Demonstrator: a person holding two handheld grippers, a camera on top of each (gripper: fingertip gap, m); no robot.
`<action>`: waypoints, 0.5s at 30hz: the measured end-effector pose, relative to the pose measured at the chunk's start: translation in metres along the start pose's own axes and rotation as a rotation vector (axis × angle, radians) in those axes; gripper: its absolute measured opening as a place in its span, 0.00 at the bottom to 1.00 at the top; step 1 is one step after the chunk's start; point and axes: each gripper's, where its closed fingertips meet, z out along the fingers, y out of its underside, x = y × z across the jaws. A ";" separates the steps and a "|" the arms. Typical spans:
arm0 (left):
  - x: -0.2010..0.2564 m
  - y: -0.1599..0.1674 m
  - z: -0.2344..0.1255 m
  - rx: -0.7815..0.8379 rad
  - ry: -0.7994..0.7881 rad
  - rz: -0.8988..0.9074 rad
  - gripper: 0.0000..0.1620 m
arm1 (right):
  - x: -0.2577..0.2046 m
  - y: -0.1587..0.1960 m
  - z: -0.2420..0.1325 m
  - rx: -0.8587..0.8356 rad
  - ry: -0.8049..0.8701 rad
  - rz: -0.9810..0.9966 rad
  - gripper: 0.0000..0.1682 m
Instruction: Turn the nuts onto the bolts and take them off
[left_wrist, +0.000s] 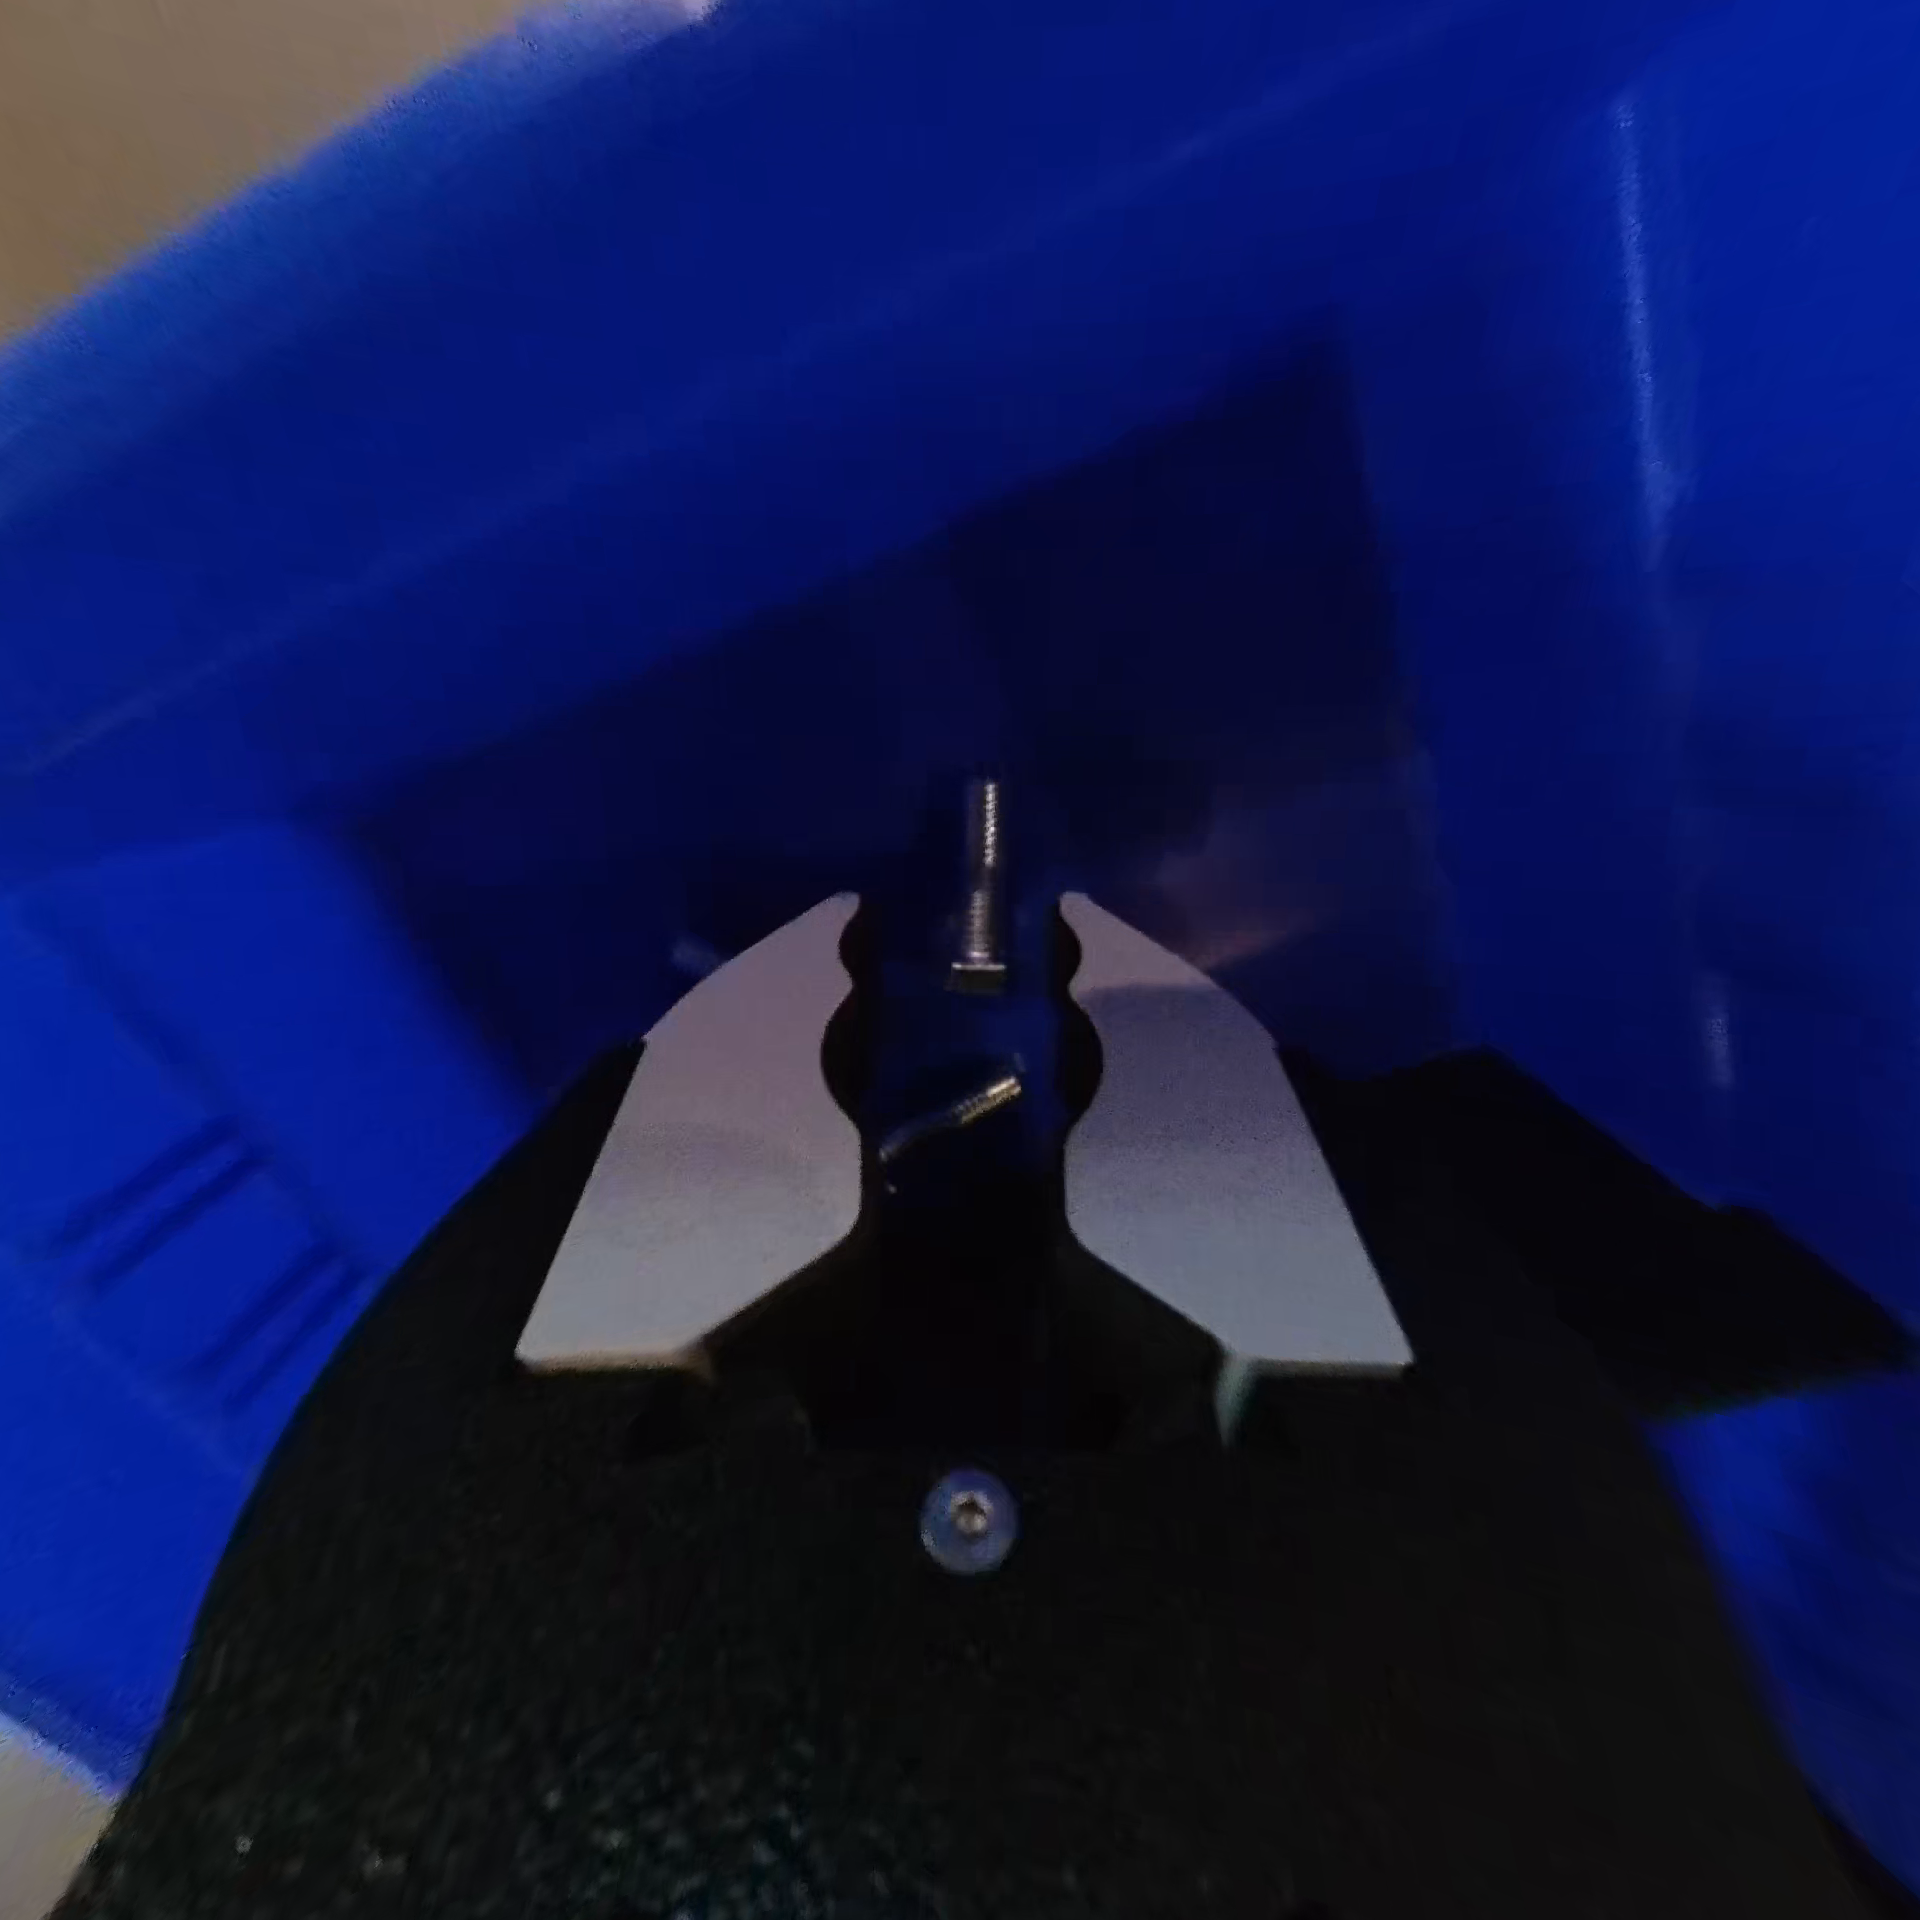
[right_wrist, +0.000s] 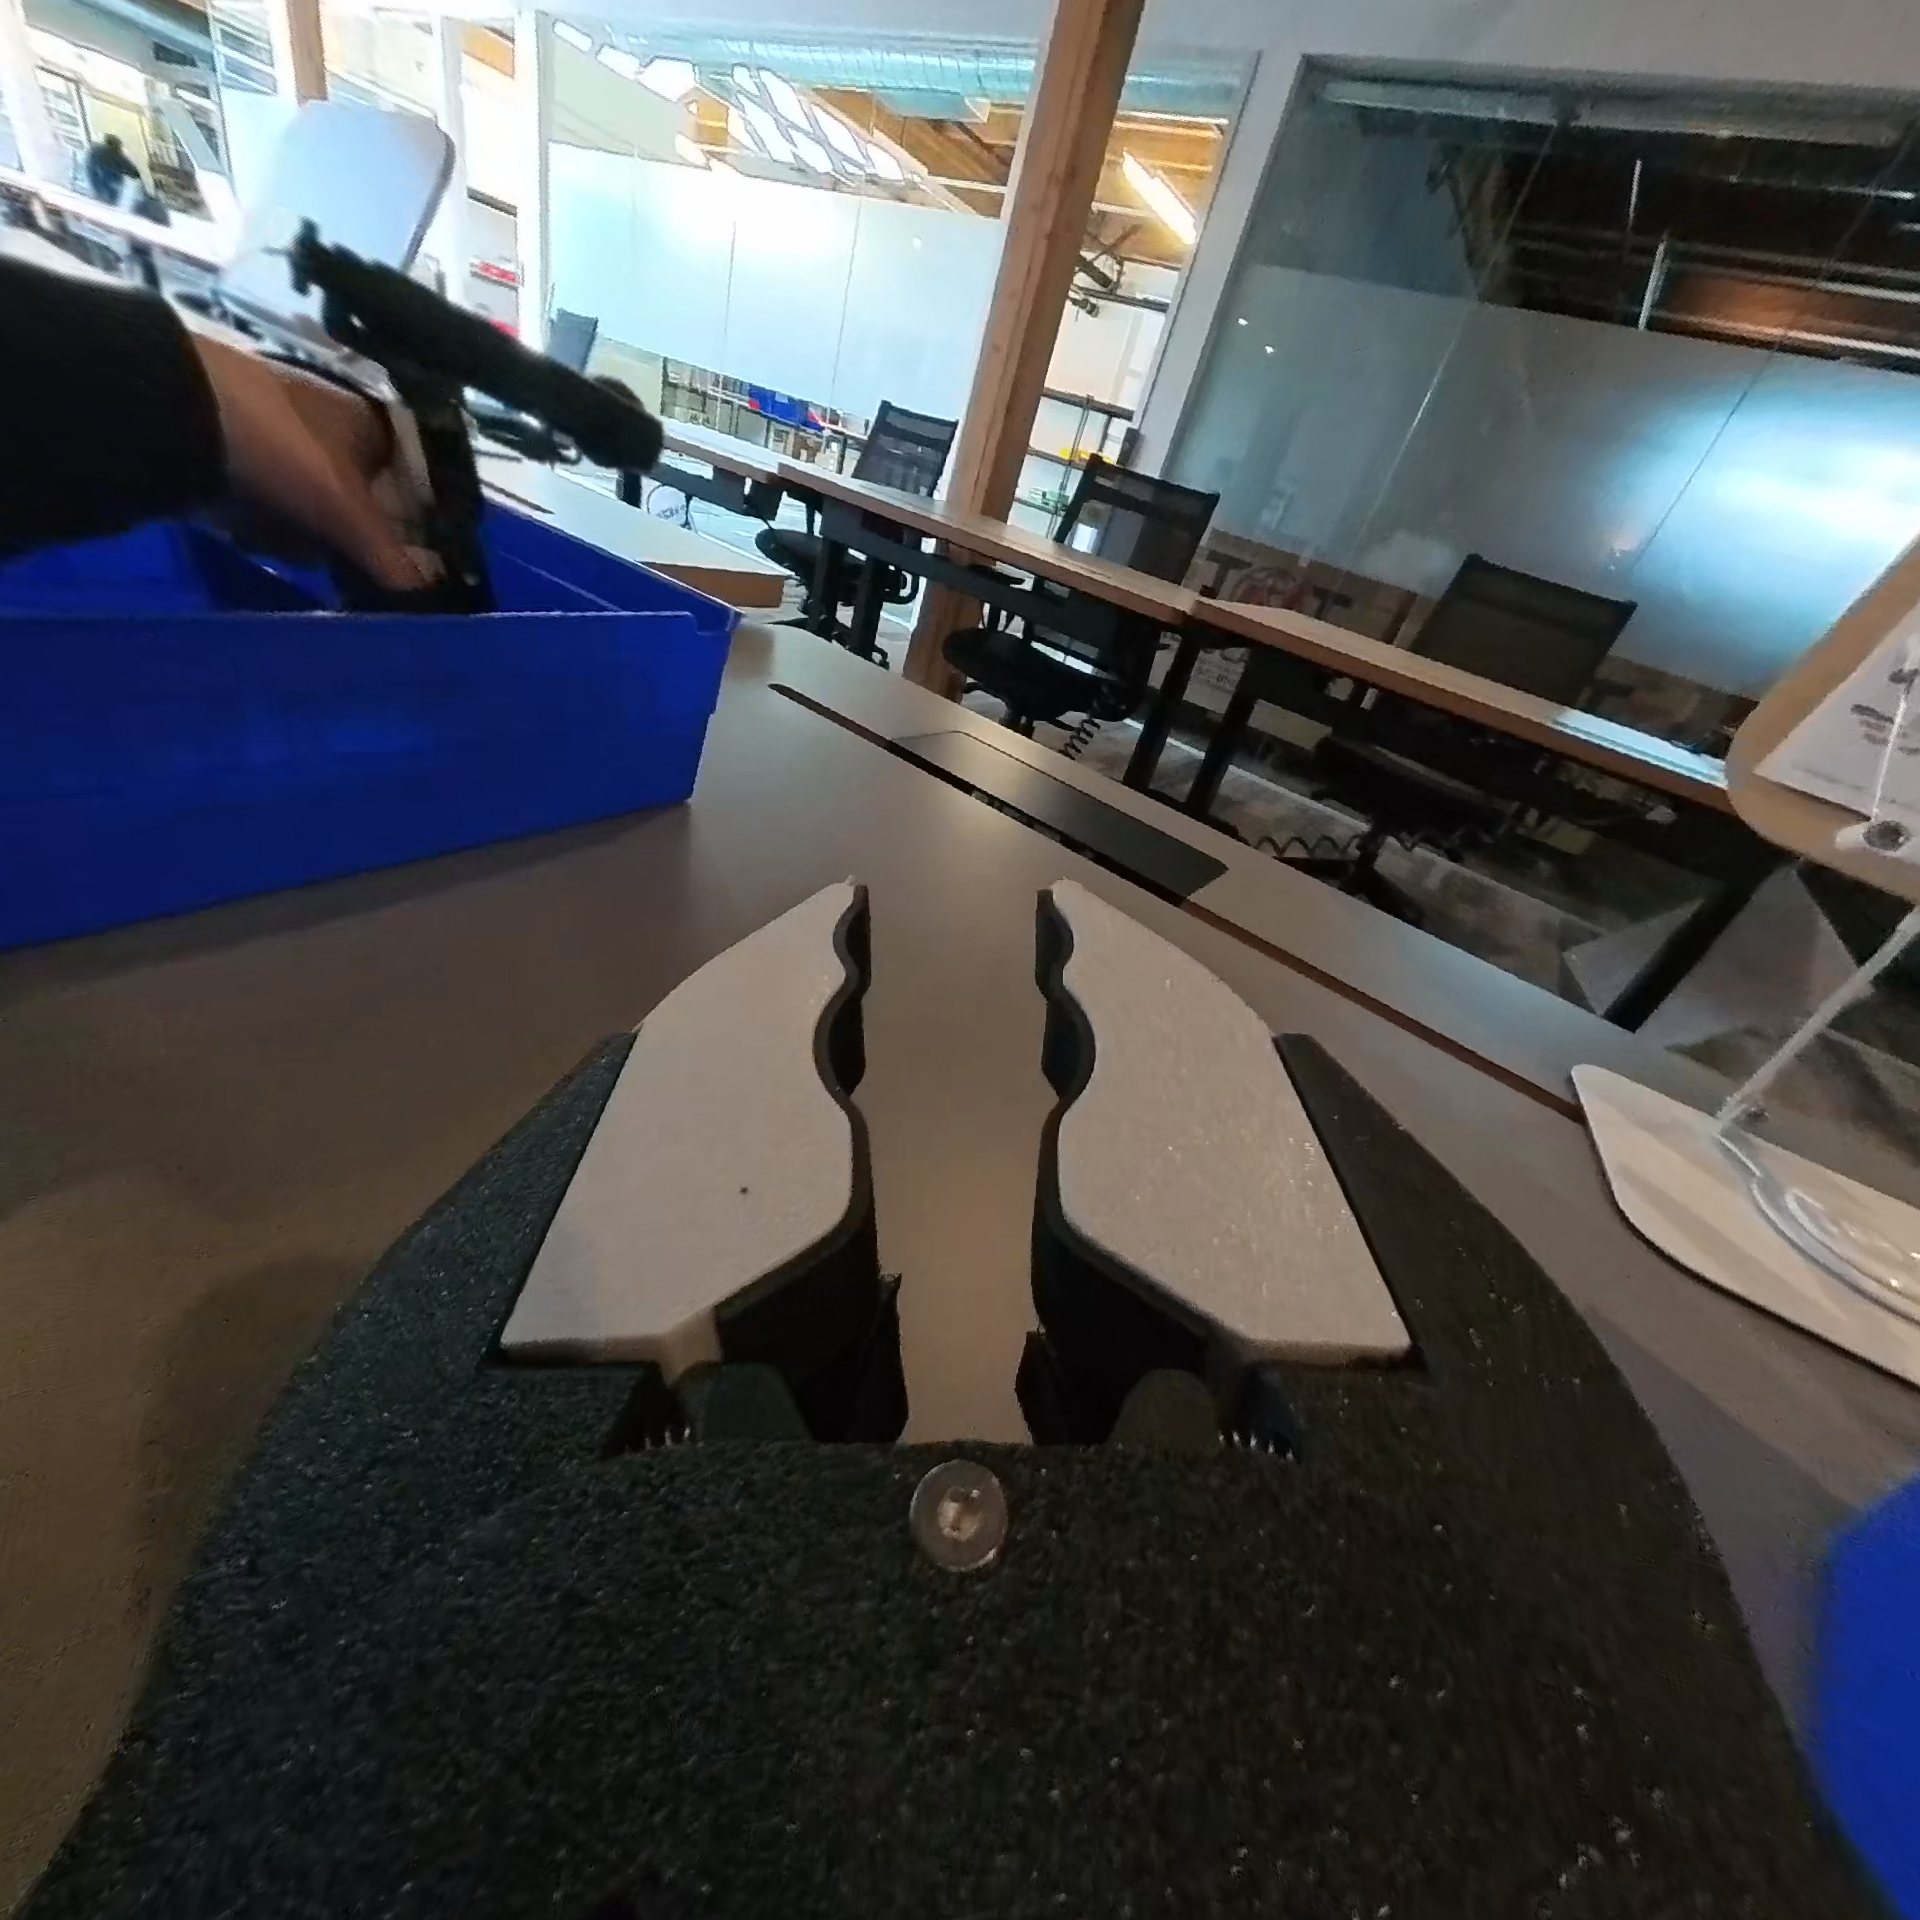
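A: Two bolts visible in left wrist view. One bolt (left_wrist: 977, 883) lies on the floor of the blue bin (left_wrist: 935, 416), just past the tips of the left gripper (left_wrist: 958, 914); fingers apart, clamped on nothing. Second bolt (left_wrist: 951, 1120) is between the fingers, blurred and half in shadow.

B: Nuts?

A: Can't make any out. Bin interior is dark.

B: Right side?

A: Right gripper (right_wrist: 951, 904) sits low over the bench (right_wrist: 364, 987), fingers apart, empty. From there the bin's wall (right_wrist: 343, 748) hides its contents and the left gripper's tips.

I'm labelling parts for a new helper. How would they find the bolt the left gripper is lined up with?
Look inside the blue bin, on its shadowed floor. Just ahead of the open left gripper lies a steel bolt, straight, head nearest the gripper. The other bolt, between the fingers, lies slanted.
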 end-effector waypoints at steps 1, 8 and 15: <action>0.000 0.000 0.002 -0.011 0.002 0.001 0.19 | -0.001 -0.001 0.000 0.004 -0.001 -0.012 0.18; -0.011 0.003 -0.007 -0.036 -0.103 0.082 0.06 | -0.004 -0.002 0.000 0.004 -0.006 -0.050 0.18; 0.088 -0.028 -0.114 0.460 -0.048 0.280 0.06 | 0.004 -0.001 -0.001 0.016 0.041 -0.030 0.19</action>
